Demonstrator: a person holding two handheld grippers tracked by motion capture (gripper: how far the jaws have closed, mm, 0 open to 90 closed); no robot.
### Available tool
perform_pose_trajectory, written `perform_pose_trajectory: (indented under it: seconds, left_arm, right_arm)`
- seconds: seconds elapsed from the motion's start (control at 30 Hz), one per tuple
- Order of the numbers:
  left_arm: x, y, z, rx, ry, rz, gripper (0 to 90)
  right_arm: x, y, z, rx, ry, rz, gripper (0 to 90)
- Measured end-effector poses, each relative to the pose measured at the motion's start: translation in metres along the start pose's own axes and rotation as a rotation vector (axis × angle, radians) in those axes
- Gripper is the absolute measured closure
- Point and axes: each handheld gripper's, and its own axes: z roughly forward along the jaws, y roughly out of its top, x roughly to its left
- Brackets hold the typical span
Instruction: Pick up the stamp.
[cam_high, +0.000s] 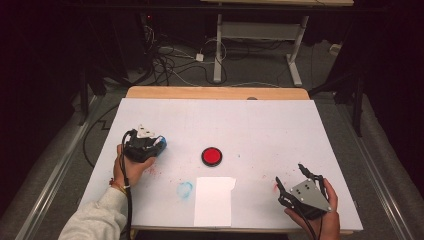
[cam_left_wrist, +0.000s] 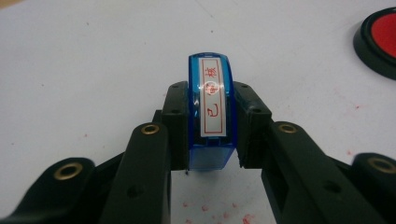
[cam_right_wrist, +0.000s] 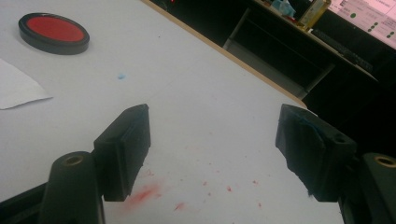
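Left gripper (cam_left_wrist: 211, 122): both black jaws are pressed against the 2 side faces of a blue stamp (cam_left_wrist: 211, 116), clamping it between them. In the left gripper view the stamp stands with its white label, printed in red characters, facing the camera; its base is at the white table surface (cam_left_wrist: 93, 70). In the high view this gripper (cam_high: 161, 142) sits at 9 o'clock from the table centre, held by the left hand (cam_high: 131, 167), with the stamp (cam_high: 161, 142) at its tip.

Right gripper (cam_right_wrist: 212, 149): the 2 jaws stand well apart with nothing between them, above red ink specks on the table. In the high view it (cam_high: 290, 175) lies at 4 o'clock from the table centre, held by the right hand (cam_high: 320, 220).

Red ink pad (cam_high: 211, 156): round, black-rimmed, near the table centre, at 3 o'clock from the stamp and well apart from it.

White paper sheet (cam_high: 214, 200): at 6 o'clock from the ink pad, near the front edge. A blue smudge (cam_high: 184, 189) lies just beside the sheet at 9 o'clock
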Motion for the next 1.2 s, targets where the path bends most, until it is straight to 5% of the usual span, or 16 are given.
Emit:
perform_pose_trajectory:
  seconds: [0.53, 1.2]
  left_arm:
    - [-0.009, 0.002, -0.031, -0.091, -0.030, 0.044, 68.2]
    - [-0.016, -0.001, -0.049, -0.157, -0.083, 0.059, 68.2]
  right_arm:
    - [-0.002, 0.000, -0.002, -0.017, -0.006, 0.003, 26.7]
    - [0.000, 0.002, 0.009, -0.011, 0.007, -0.003, 26.5]
